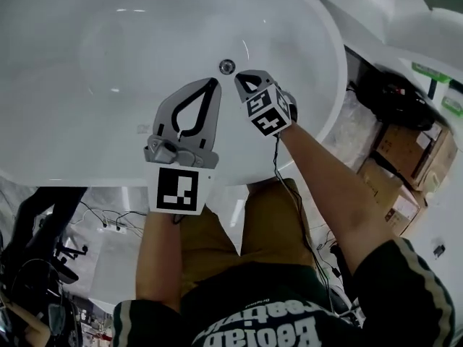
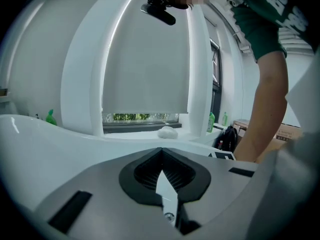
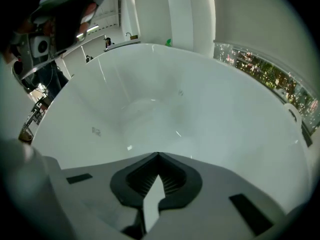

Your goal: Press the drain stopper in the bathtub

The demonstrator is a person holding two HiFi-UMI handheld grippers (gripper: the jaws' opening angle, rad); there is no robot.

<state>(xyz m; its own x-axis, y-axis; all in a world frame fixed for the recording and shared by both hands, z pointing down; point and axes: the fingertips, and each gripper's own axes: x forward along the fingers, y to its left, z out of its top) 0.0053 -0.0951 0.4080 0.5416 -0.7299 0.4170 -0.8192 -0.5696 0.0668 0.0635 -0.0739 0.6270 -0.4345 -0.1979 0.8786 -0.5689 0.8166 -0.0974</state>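
From the head view I look down into a white bathtub (image 1: 87, 42). Its round chrome drain stopper (image 1: 226, 66) sits on the tub floor near the right end. My left gripper (image 1: 212, 82) hangs over the near rim, shut and empty, its tip just short and left of the stopper. My right gripper (image 1: 240, 76) is also shut on nothing, its tip just short and right of the stopper and apart from it. The left gripper view faces a window across the tub rim (image 2: 60, 139), jaws closed. The right gripper view looks into the tub basin (image 3: 150, 109); the stopper is hidden there.
Cardboard boxes (image 1: 405, 154) and a black bag (image 1: 394, 96) stand on the floor right of the tub. Cables (image 1: 108, 223) and dark equipment (image 1: 36, 280) lie at lower left. Green bottles (image 2: 210, 121) and a white lump (image 2: 167, 132) sit on the window ledge.
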